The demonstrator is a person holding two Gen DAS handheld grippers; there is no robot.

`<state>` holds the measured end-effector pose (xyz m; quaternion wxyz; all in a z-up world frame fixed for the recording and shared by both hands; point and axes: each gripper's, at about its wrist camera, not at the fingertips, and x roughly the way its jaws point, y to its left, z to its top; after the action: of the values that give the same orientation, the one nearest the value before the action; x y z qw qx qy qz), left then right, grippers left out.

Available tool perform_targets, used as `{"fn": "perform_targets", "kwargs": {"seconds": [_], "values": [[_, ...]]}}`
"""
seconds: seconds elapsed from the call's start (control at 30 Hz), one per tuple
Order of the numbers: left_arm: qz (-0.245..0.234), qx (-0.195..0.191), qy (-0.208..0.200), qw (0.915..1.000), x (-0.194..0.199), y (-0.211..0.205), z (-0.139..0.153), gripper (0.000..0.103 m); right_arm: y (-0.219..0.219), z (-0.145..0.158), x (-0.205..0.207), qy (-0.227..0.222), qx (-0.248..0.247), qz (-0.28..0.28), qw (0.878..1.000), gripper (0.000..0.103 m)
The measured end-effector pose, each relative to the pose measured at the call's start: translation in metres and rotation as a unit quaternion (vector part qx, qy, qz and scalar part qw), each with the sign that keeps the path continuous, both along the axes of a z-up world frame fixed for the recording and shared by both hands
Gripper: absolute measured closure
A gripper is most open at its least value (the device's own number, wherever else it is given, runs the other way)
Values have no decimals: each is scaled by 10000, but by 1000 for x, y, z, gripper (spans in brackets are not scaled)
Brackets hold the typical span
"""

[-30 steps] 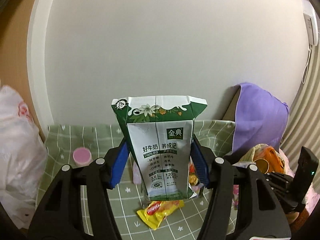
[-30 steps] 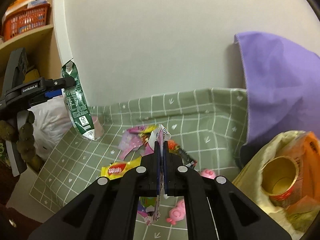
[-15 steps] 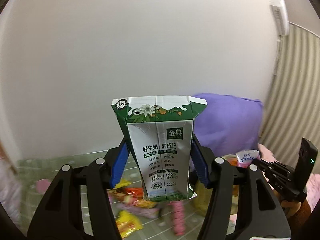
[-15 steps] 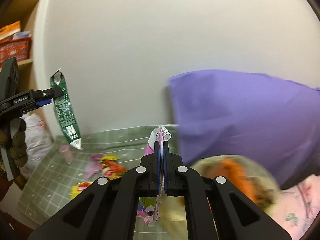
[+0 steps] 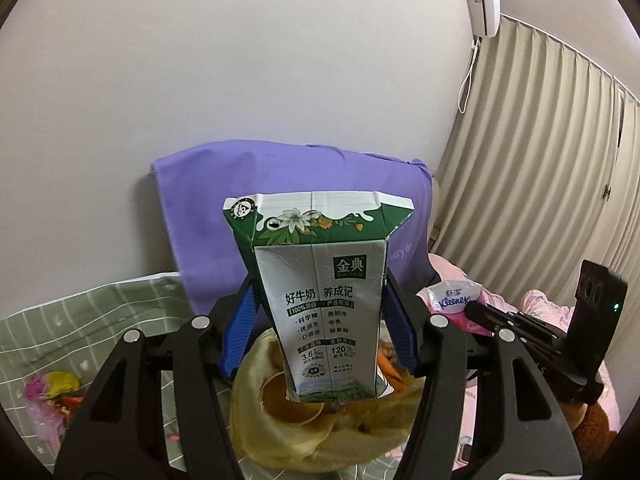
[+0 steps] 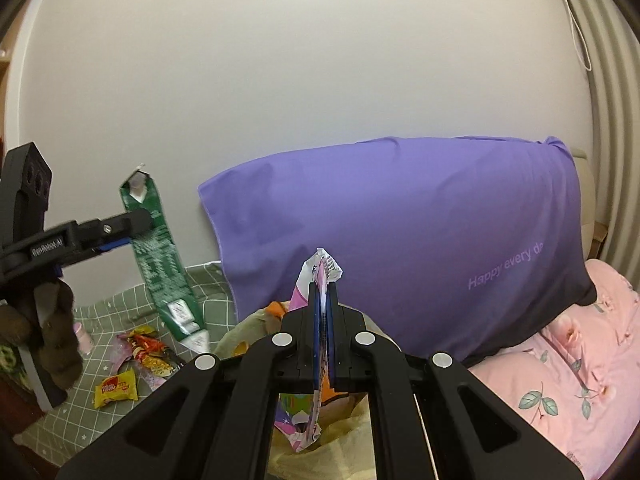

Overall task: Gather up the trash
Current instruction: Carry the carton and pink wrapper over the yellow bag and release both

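Observation:
My left gripper (image 5: 318,320) is shut on a flattened green and white milk carton (image 5: 320,292) and holds it upright above a yellow trash bag (image 5: 296,428) that holds a paper cup and orange scraps. My right gripper (image 6: 323,300) is shut on a pink and white tissue packet wrapper (image 6: 318,276), also over the yellow bag (image 6: 320,444). From the left wrist view the right gripper (image 5: 476,310) and its packet (image 5: 452,298) show at the right. From the right wrist view the carton (image 6: 160,260) hangs in the left gripper (image 6: 116,236) at the left.
A purple pillow (image 6: 400,240) leans on the white wall behind the bag. Snack wrappers (image 6: 136,356) and a yellow candy pack (image 6: 116,388) lie on the green checked cloth (image 6: 120,312). A pink floral sheet (image 6: 568,380) is to the right. Curtains (image 5: 540,160) hang at the far right.
Both grippers have swung right, from over the green cloth to above the yellow bag in front of the purple pillow. Each still holds its item.

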<state>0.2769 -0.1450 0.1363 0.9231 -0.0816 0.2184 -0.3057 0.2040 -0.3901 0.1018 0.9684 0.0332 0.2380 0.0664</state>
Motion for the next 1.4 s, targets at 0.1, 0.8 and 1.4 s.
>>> {"fn": "perform_targets", "kwargs": {"seconds": [0.1,0.8,1.4], "values": [[-72,64,54,9999,2,-15,-20,47,-3,-11,15,4,142,126,9998,99],[-483,633,1088,9909,53,-68,-124,50,-13,-94,51,852,-434,636,9934,99],[-384,82,1282,9910,49,-35,-144,50,-2,-85,54,713,-238,793,9940,99]]}}
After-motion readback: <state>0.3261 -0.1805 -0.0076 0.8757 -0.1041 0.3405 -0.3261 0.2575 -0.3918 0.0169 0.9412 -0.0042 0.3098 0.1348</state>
